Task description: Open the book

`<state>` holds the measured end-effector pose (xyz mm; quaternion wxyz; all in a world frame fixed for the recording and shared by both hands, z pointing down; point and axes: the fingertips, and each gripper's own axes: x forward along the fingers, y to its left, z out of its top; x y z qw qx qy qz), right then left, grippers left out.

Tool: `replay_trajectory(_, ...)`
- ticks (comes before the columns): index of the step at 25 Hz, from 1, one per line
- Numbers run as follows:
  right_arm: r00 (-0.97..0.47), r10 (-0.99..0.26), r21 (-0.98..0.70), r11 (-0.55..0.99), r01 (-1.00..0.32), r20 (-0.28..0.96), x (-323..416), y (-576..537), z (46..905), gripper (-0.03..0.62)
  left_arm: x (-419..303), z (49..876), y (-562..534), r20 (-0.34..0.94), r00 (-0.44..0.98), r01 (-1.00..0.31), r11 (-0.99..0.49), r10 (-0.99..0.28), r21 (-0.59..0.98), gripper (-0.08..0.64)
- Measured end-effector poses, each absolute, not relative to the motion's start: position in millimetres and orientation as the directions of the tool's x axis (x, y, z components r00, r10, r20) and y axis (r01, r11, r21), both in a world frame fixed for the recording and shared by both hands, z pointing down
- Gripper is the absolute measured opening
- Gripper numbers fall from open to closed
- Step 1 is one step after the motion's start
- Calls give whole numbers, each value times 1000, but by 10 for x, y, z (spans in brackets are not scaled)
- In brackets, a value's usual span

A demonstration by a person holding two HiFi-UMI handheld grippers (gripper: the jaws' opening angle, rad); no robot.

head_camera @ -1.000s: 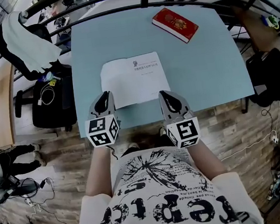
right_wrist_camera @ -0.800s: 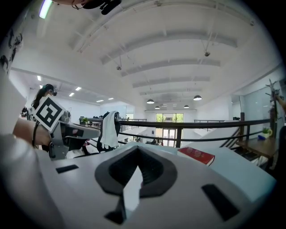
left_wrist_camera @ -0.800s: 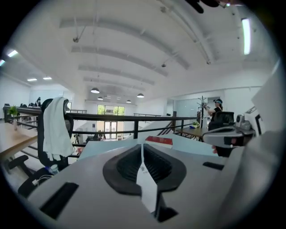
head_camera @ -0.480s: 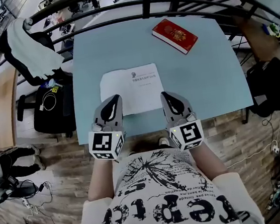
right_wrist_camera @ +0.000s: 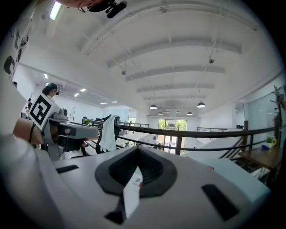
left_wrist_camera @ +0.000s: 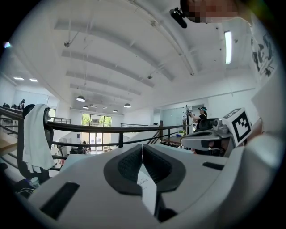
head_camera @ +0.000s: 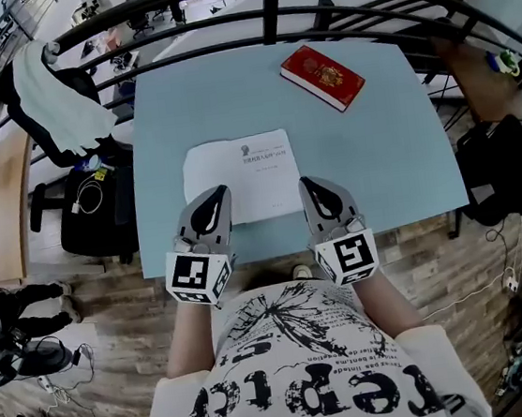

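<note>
A white printed booklet [head_camera: 238,173] lies in the middle of the pale blue table [head_camera: 378,160]. Its near edge is lifted between my two grippers. My left gripper [head_camera: 214,197] is shut on the near left corner; in the left gripper view the white sheet [left_wrist_camera: 147,190] runs out from the closed left gripper [left_wrist_camera: 142,150]. My right gripper [head_camera: 313,187] is shut on the near right corner, and the same sheet [right_wrist_camera: 131,194] shows between its pads in the right gripper [right_wrist_camera: 136,154] view. A red book [head_camera: 322,76] lies closed at the table's far right, away from both grippers.
A black railing [head_camera: 265,9] curves round the table's far side. A chair draped with a white cloth [head_camera: 48,87] and a black bag [head_camera: 91,205] stand to the left of the table. Dark gear [head_camera: 510,163] sits to the right. The person stands at the near edge.
Both grippers have risen a little at the booklet's near edge, the left one more, and it has turned slightly. The red book has stayed in place.
</note>
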<state>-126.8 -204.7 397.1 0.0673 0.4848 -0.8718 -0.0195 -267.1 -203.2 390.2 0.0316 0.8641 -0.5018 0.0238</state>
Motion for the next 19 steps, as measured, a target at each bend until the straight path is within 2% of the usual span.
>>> replay_trajectory(19,-526,-843,61,534,-843,112,-1328,-2277,4002,9,-2868,3848,-2226,80,443,-896,-440,-893,57,21)
